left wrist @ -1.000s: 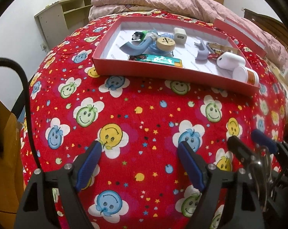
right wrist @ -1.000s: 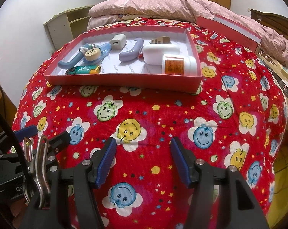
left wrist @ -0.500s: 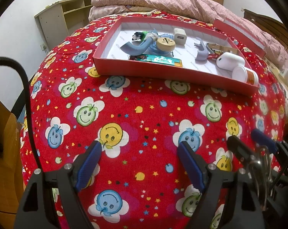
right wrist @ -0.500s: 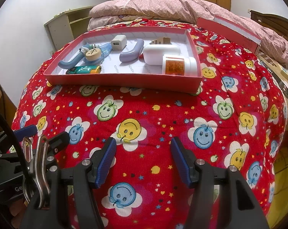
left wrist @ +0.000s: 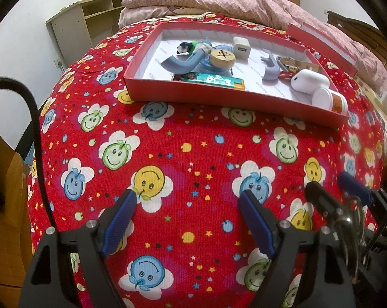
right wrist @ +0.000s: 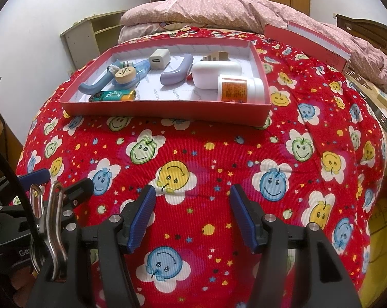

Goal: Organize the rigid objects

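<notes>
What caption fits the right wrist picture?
Open right hand-held gripper hovers over the smiley bedspread, facing a red tray of trinkets.

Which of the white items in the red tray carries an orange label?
The white pill bottle, lying on its side in the red tray's near right corner. The white case beside it and the white charger cube farther back are plain.

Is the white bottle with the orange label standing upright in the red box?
No, the white bottle lies on its side in the red box's near right corner.
</notes>
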A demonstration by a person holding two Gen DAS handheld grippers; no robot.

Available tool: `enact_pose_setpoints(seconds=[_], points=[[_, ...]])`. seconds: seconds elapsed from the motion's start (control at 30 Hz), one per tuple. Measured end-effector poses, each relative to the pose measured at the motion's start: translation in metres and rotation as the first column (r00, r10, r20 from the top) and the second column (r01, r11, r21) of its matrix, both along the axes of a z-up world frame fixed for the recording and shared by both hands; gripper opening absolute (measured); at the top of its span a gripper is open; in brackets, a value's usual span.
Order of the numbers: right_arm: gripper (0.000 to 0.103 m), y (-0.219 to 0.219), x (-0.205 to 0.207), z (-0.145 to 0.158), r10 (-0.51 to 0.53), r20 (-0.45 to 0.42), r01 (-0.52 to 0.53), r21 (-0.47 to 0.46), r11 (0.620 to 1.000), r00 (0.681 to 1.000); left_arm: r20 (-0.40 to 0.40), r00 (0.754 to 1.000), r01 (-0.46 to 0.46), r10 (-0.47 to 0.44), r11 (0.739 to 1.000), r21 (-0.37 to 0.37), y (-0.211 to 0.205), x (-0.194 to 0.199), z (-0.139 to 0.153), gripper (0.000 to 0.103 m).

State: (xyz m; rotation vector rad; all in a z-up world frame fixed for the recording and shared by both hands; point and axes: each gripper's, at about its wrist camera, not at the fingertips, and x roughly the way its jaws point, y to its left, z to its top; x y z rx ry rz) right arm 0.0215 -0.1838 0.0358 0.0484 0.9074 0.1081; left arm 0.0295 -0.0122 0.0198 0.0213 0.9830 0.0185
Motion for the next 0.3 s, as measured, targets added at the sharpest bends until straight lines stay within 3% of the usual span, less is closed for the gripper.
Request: enact_pose_setpoints(seconds=[0.3], points=[[0.062,0.0006,0.0001,-0.0002,0.001,0.001,-0.001,-0.001,1.0,1.0,-0.001,1.0,0.001,-0.001,1.0,-0.001,-0.0005,0.0007,-0.0002,0.085]])
